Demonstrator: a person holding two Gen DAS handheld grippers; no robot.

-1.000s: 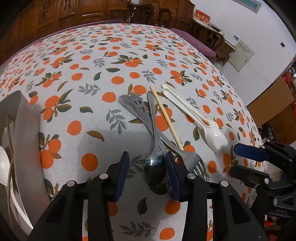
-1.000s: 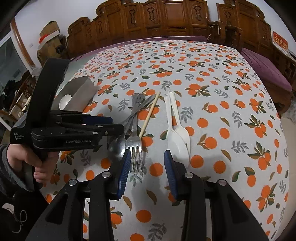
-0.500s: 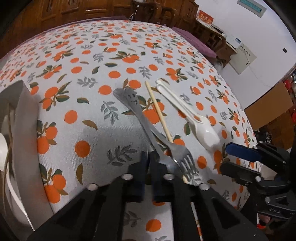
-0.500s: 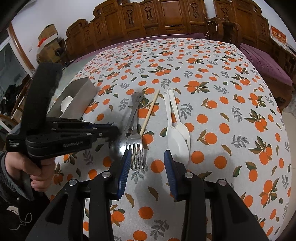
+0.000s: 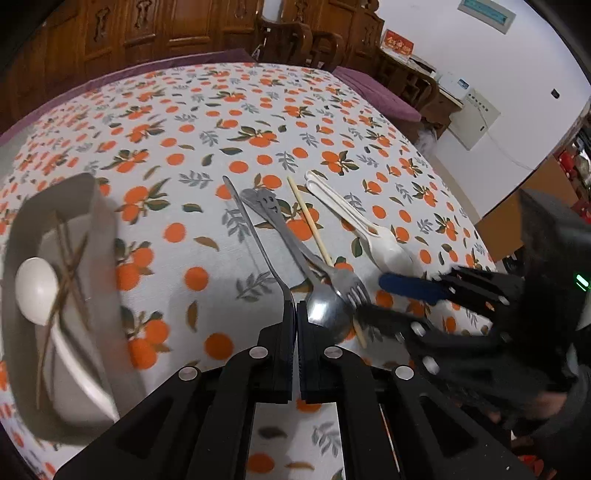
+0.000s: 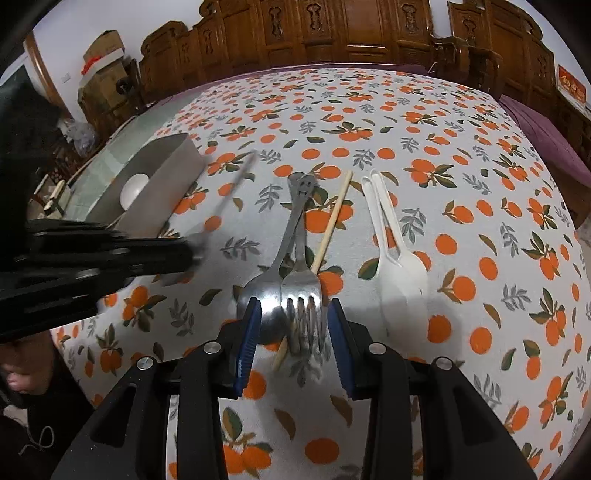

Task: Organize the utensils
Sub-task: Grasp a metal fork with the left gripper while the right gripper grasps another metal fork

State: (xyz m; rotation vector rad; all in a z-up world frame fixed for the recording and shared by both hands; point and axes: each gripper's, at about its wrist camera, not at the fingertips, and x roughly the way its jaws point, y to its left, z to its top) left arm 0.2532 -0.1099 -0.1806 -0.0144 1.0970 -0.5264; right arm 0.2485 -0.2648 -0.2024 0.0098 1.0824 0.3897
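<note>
My left gripper (image 5: 296, 308) is shut on a metal spoon (image 5: 255, 236) and holds it above the cloth, handle pointing away; it shows blurred in the right wrist view (image 6: 229, 192). My right gripper (image 6: 293, 321) is open, its jaws either side of a metal fork (image 6: 301, 280) that lies by another metal spoon (image 6: 264, 291) and a wooden chopstick (image 6: 330, 225). Two white plastic spoons (image 6: 397, 254) lie to the right. The grey utensil box (image 5: 92, 258) at left holds a white spoon (image 5: 35, 290) and chopsticks (image 5: 66, 258).
The table (image 6: 461, 177) wears an orange-print cloth. Carved wooden furniture (image 6: 332, 33) stands behind it. Cardboard boxes (image 6: 103, 66) are stacked at the far left. The right gripper also shows at the right of the left wrist view (image 5: 399, 299).
My left gripper closed on the metal spoon, lifted it and swung it left towards the box. My right gripper moved forward to straddle the fork.
</note>
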